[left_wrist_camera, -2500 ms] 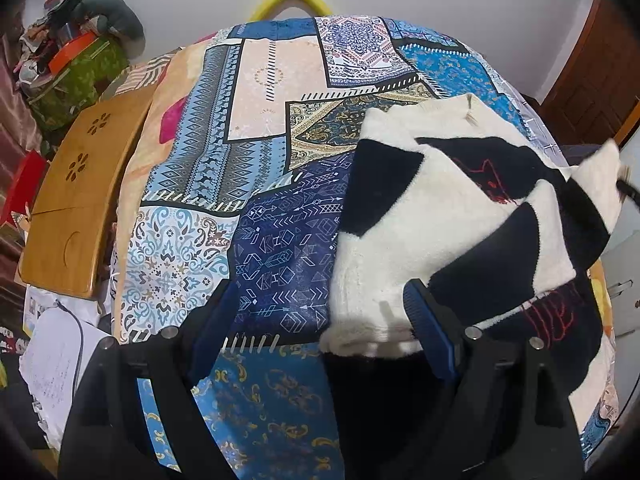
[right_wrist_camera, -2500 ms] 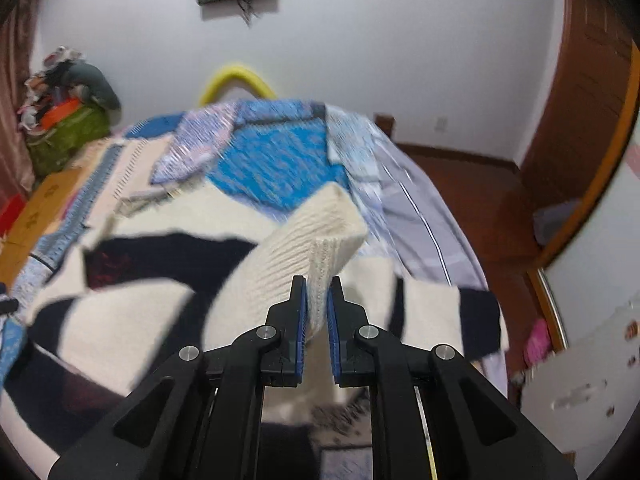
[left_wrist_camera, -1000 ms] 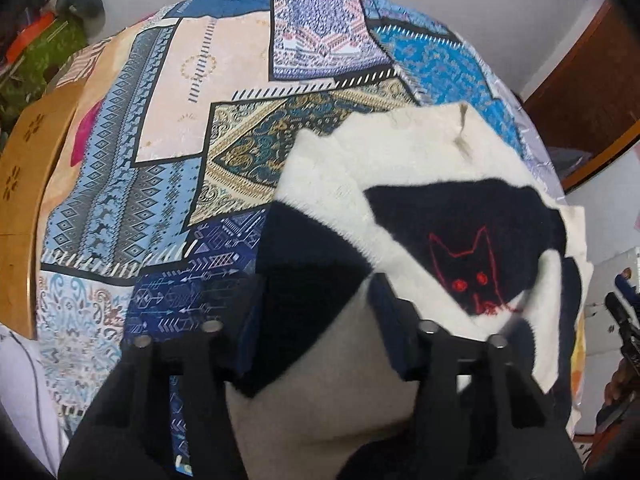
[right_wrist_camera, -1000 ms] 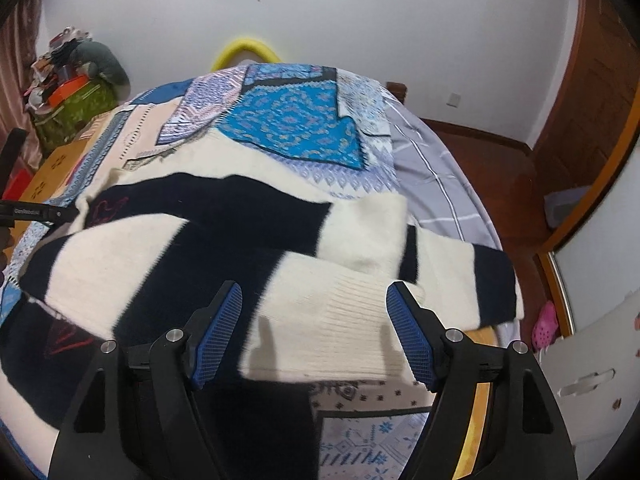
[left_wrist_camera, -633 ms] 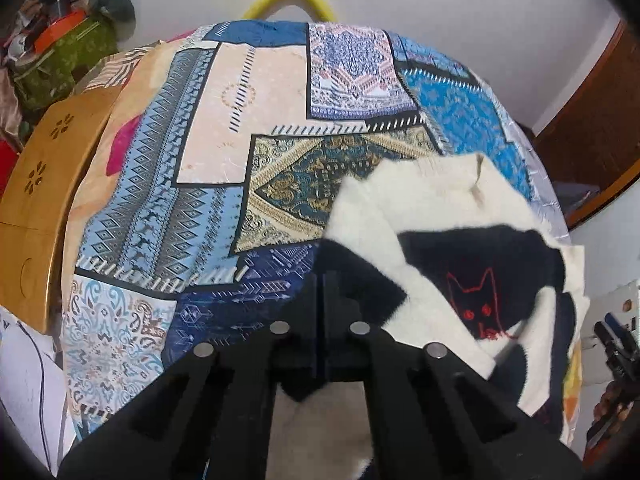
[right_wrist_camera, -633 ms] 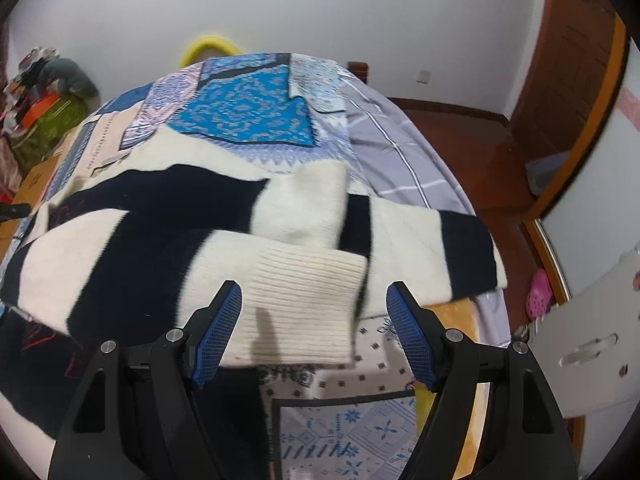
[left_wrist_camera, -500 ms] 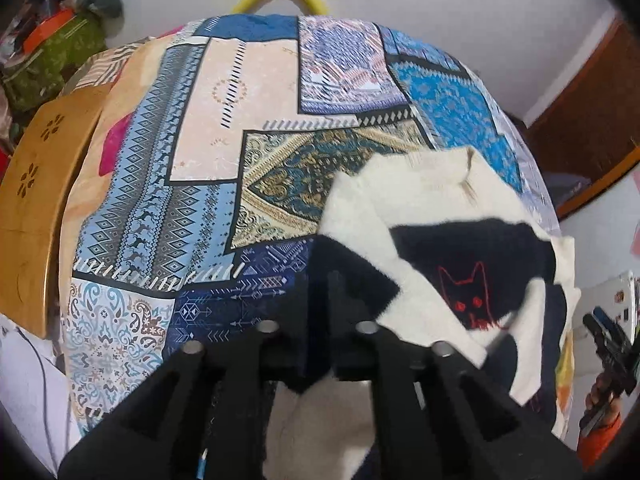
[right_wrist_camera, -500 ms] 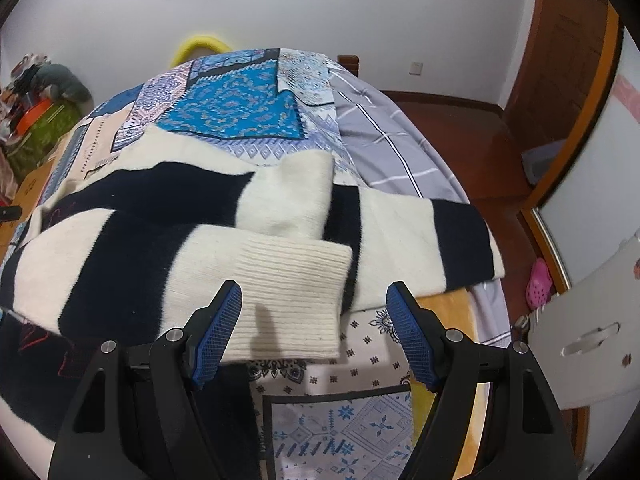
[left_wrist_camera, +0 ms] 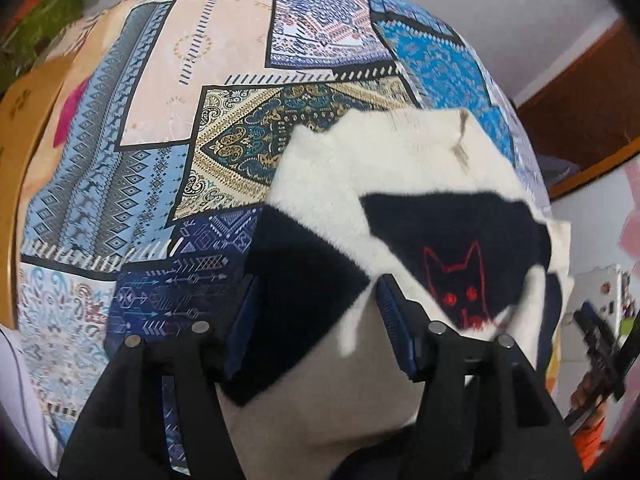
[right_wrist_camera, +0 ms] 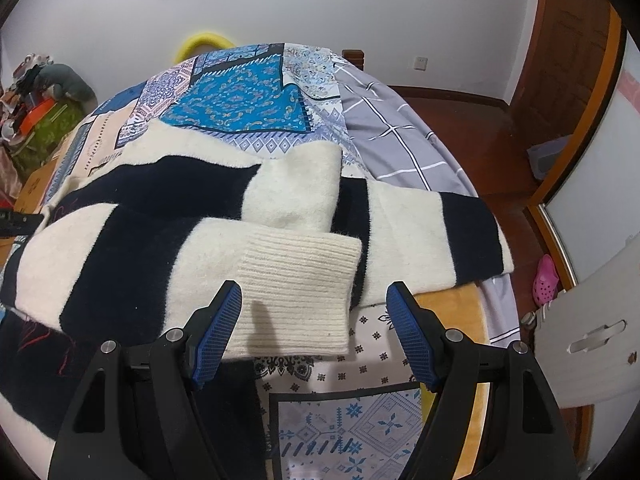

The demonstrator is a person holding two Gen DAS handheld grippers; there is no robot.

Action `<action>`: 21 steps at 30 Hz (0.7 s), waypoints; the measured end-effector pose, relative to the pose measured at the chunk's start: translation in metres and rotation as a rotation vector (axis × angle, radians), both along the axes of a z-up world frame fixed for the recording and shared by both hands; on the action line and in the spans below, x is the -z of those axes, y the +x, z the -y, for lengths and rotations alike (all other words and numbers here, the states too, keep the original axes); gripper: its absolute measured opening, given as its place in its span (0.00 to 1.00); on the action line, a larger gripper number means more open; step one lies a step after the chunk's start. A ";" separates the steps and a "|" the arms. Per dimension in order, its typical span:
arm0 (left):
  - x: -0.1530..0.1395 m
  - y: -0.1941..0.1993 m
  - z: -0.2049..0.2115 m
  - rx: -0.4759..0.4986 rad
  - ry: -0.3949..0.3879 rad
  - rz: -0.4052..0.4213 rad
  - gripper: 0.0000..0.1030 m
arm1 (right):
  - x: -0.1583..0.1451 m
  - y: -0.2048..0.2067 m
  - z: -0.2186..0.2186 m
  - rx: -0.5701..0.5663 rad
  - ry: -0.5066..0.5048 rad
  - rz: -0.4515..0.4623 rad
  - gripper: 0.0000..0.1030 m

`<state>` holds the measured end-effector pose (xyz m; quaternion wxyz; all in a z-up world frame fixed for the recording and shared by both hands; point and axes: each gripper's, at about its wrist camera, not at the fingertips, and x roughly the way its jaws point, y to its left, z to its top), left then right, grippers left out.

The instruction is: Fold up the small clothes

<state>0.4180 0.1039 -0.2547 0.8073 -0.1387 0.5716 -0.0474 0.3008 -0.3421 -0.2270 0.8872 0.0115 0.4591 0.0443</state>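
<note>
Both grippers released: left gripper [left_wrist_camera: 318,316] was clamped on the sweater [left_wrist_camera: 400,184] half a second ago, now its jaws stand apart with dark fabric between them; right gripper [right_wrist_camera: 314,322] unchanged, spread wide above the ribbed cuff [right_wrist_camera: 296,280]. Sweater lies on the patchwork bedspread [left_wrist_camera: 160,120], sleeves folded across the body. Wooden board [left_wrist_camera: 24,128] beside bed, pink shoe [right_wrist_camera: 545,280] on floor.

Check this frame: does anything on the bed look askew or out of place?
Slightly. The sweater lies folded on the bedspread, but its right end hangs past the mattress edge and the two sleeves overlap unevenly. Both grippers are open; nothing looks damaged.
</note>
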 end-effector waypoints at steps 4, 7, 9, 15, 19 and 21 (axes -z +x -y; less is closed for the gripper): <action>0.002 0.005 0.005 -0.012 0.016 0.021 0.51 | 0.004 0.001 0.002 0.007 -0.004 -0.007 0.69; -0.001 0.004 0.016 0.022 0.074 0.058 0.33 | 0.006 0.000 0.005 0.018 0.009 -0.011 0.69; -0.007 0.002 0.021 0.026 0.110 0.086 0.12 | 0.007 0.000 0.006 0.021 0.013 -0.013 0.69; -0.026 -0.005 0.004 -0.031 0.111 0.133 0.04 | 0.008 0.000 0.011 0.030 0.005 -0.015 0.69; -0.042 -0.013 -0.015 -0.059 0.100 0.175 0.02 | 0.008 0.001 0.016 0.036 0.006 -0.008 0.69; -0.047 -0.013 -0.023 -0.076 0.131 0.186 0.00 | 0.009 0.002 0.018 0.038 0.005 -0.005 0.69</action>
